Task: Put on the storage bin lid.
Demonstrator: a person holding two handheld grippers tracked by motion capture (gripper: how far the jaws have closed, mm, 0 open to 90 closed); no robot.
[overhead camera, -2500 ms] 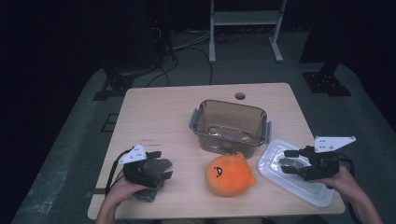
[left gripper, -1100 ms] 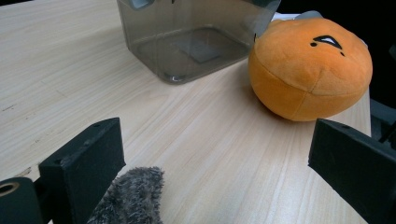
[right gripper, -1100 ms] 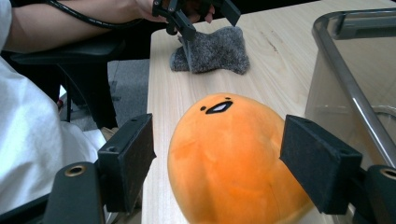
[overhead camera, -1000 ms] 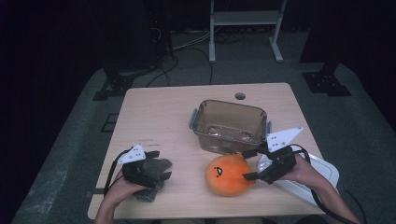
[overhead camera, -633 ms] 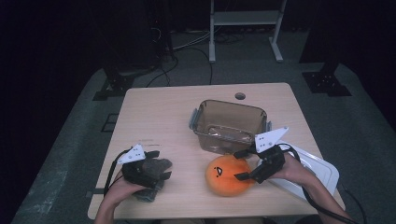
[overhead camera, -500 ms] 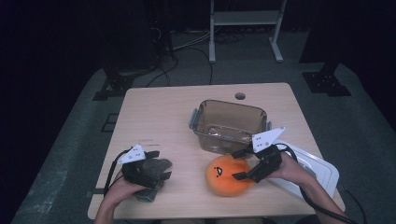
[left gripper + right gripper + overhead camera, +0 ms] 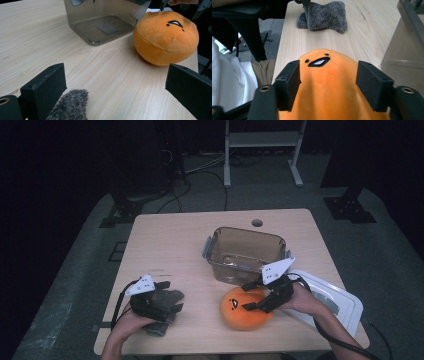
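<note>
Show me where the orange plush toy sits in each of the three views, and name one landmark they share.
High view: the orange plush toy lies at the table's near edge, centre-right, under the right tongs.
Left gripper view: the toy is upper right, beside the container.
Right gripper view: the toy is at bottom centre, between the black jaws, which have just been closing on it.
Shared landmark: the clear plastic container.

A round orange plush toy (image 7: 245,309) with a black stitched face lies on the wooden table, just beside the clear plastic container.
</note>
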